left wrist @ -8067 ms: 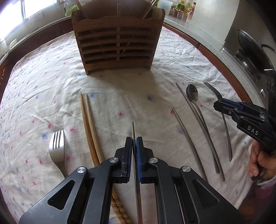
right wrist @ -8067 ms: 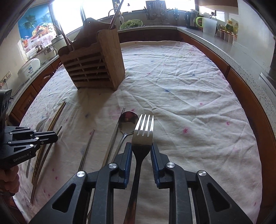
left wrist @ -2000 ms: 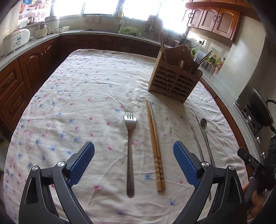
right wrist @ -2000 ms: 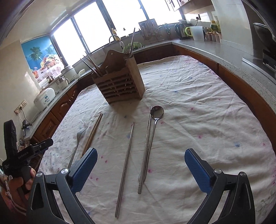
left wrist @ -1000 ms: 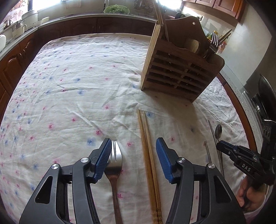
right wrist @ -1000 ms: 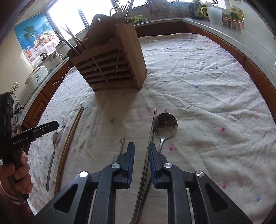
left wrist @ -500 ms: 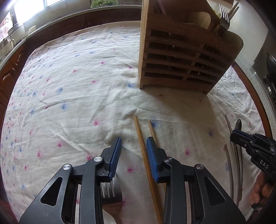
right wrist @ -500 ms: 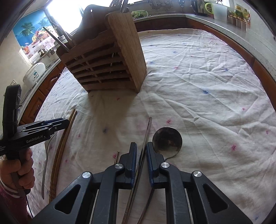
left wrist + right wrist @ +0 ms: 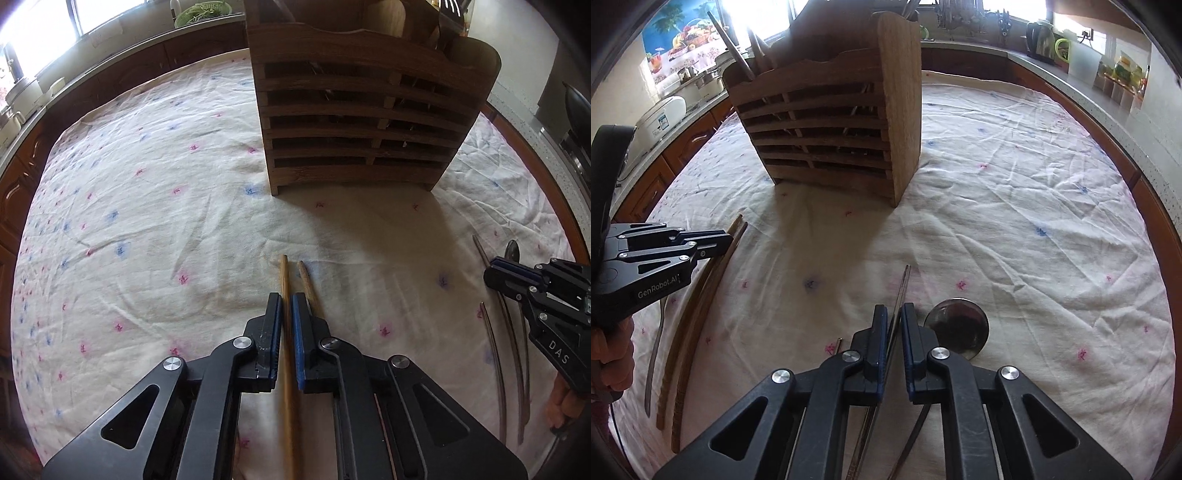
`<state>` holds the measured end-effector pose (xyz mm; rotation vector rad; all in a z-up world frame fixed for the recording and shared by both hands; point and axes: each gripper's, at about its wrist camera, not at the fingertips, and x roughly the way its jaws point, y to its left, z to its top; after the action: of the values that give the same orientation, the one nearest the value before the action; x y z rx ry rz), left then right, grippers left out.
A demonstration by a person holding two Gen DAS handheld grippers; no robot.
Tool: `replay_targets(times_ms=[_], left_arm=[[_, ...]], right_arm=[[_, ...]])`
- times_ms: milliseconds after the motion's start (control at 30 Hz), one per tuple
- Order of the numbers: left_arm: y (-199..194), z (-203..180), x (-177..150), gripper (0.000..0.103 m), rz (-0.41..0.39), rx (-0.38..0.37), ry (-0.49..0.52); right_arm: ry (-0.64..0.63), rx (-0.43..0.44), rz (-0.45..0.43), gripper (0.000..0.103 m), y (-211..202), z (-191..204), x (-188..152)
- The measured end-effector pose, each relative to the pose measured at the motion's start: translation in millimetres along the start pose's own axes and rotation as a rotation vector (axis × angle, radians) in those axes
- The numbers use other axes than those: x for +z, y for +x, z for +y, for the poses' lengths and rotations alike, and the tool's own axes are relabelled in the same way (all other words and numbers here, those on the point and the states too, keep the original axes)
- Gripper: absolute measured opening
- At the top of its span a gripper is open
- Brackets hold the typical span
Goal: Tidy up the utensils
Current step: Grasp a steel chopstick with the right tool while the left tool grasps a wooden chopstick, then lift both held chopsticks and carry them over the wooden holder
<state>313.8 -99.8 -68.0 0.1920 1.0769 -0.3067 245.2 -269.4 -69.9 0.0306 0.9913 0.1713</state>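
A slatted wooden utensil holder (image 9: 365, 122) stands on the flowered tablecloth; it also shows in the right wrist view (image 9: 831, 129) with utensils in it. My left gripper (image 9: 283, 302) is shut on a wooden chopstick (image 9: 283, 273); the second wooden chopstick (image 9: 303, 273) lies just right of it on the cloth. My right gripper (image 9: 894, 314) is shut on a metal chopstick (image 9: 903, 284). A metal spoon (image 9: 956, 328) lies just right of it, and another metal chopstick (image 9: 838, 345) just left. A fork (image 9: 655, 354) lies at the far left.
The tablecloth (image 9: 147, 206) covers the whole table. Wooden cabinets and a counter with a rice cooker (image 9: 661, 114) run along the left. A kettle (image 9: 1039, 40) and jars stand on the back right counter. A stove pan (image 9: 576, 110) is at the right.
Both grippers have closed: the left on a wooden chopstick after shifting right off the fork, the right on a metal chopstick. Both have moved closer to the holder.
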Motion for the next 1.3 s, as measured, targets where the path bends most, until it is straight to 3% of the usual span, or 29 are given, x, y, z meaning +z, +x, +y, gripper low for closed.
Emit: replay_targets(times_ms=[333, 700, 933, 1300], left_arm=[[-74, 16, -21, 0.005, -0.125, -0.156, -0.097], [-173, 26, -49, 0.005, -0.299, -0.226, -0.121], [-207, 26, -65, 0.005, -0.367, -0.248, -0.122], [-220, 29, -72, 0.005, -0.405, -0.256, -0.13]], right_arm=[[0.058, 0.121, -0.083, 0.005, -48, 0, 0], [0.071, 0.164, -0.22, 0.005, -125, -2, -11], [0.079, 0.158, -0.309, 0.005, -163, -3, -16], [0.068, 0.16, -0.385, 0.005, -181, 7, -17]])
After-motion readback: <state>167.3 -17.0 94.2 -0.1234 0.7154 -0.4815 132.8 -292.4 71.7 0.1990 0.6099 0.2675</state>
